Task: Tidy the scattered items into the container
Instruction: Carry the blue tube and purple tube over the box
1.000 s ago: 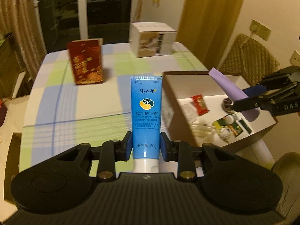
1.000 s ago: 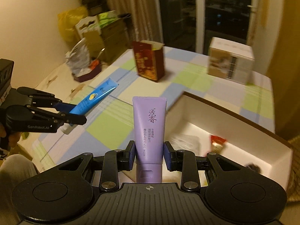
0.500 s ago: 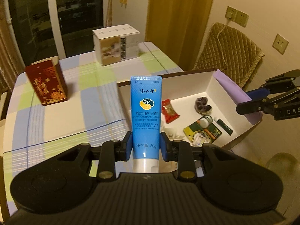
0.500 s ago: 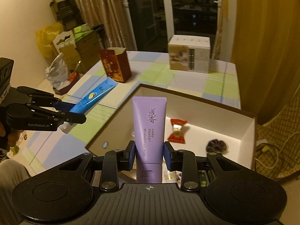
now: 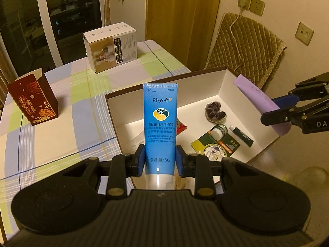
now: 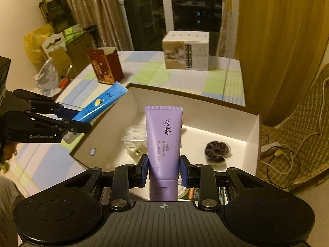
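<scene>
**Two tubes left to drop**

Left of the white box, the left gripper clamps a blue tube. Over the box, already holding small items, the right gripper clamps a purple tube. Both await release.

Checked-cloth table with open white box, red carton, printed box.

The open box sits right of centre on the table; a hair tie lies inside it, two cartons upper left.
</scene>
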A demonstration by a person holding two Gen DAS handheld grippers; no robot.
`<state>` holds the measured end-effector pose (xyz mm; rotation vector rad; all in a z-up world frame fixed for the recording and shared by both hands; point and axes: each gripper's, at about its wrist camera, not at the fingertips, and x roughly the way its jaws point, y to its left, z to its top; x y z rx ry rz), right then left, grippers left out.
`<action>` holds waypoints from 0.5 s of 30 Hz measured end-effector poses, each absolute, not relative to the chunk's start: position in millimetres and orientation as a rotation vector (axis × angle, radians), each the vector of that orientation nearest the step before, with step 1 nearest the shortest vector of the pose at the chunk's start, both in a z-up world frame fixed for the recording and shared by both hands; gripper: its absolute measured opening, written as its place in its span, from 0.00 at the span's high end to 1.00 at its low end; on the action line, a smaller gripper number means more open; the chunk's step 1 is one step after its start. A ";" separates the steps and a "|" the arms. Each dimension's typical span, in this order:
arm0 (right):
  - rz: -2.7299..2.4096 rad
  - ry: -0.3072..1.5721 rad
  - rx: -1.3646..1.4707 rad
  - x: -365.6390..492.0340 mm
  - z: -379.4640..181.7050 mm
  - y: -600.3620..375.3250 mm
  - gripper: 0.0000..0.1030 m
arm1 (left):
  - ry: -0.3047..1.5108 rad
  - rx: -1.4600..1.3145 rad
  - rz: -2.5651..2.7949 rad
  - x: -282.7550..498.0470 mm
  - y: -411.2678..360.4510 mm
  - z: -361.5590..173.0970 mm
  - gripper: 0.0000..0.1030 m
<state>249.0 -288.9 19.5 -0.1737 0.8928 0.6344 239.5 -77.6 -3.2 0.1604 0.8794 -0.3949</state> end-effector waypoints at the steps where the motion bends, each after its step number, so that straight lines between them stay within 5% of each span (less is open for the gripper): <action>1: 0.627 0.895 -0.175 250.3 17.5 -289.7 0.67 | 0.883 0.164 -0.394 241.2 -78.5 -5.5 0.75; 15: 0.516 0.968 -0.145 285.8 -19.1 -295.3 0.67 | 0.963 0.222 -0.361 286.1 -96.0 -45.8 0.75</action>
